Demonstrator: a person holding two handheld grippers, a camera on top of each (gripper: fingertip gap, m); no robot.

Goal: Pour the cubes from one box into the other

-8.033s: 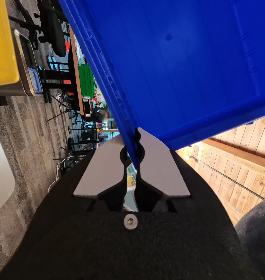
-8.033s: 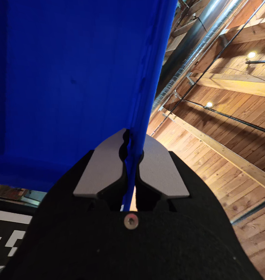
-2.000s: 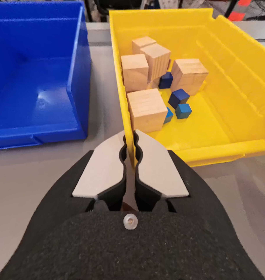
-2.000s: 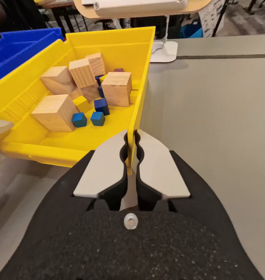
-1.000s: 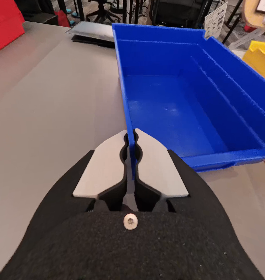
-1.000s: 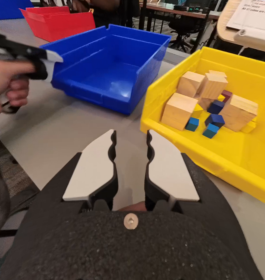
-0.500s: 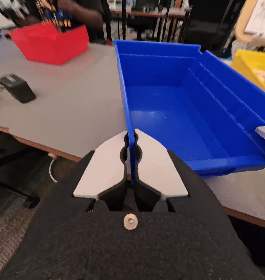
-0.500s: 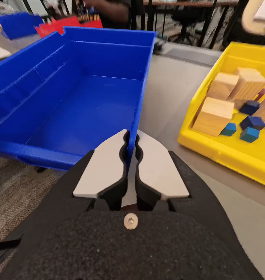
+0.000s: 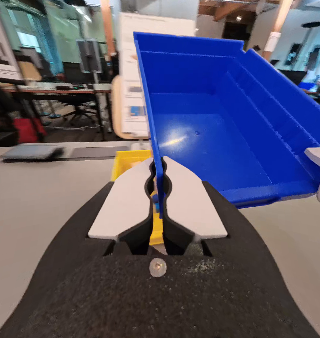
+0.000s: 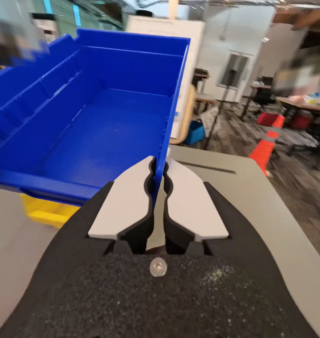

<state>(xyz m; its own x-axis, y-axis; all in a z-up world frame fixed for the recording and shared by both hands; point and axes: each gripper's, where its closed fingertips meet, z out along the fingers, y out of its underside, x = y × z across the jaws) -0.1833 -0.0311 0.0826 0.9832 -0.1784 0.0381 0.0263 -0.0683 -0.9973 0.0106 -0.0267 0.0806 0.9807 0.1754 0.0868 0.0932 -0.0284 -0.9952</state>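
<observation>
1. The table [image 9: 36, 192] is grey and fills the lower part of both views; its far right corner shows in the right wrist view.
2. The blue box [image 9: 219, 137] is lifted clear of the table and tilted. Its open inside faces both cameras, and nothing lies in it.
3. The yellow box [image 10: 43, 210] rests on the table, under and behind the blue box. Only its near front edge shows in the right wrist view. In the left wrist view a strip of it shows beside and between the fingers, with blurred bits of pale and blue cubes [image 9: 156, 203] inside.
4. The left gripper [image 9: 158, 182] is clamped on the blue box's left side wall, one finger inside and one outside.
5. The right gripper [image 10: 158, 182] is likewise clamped on the right side wall. One of its pale fingers also shows at the right edge of the left wrist view.
6. An orange cone [image 10: 265, 146] stands on the floor beyond the table's right end.
</observation>
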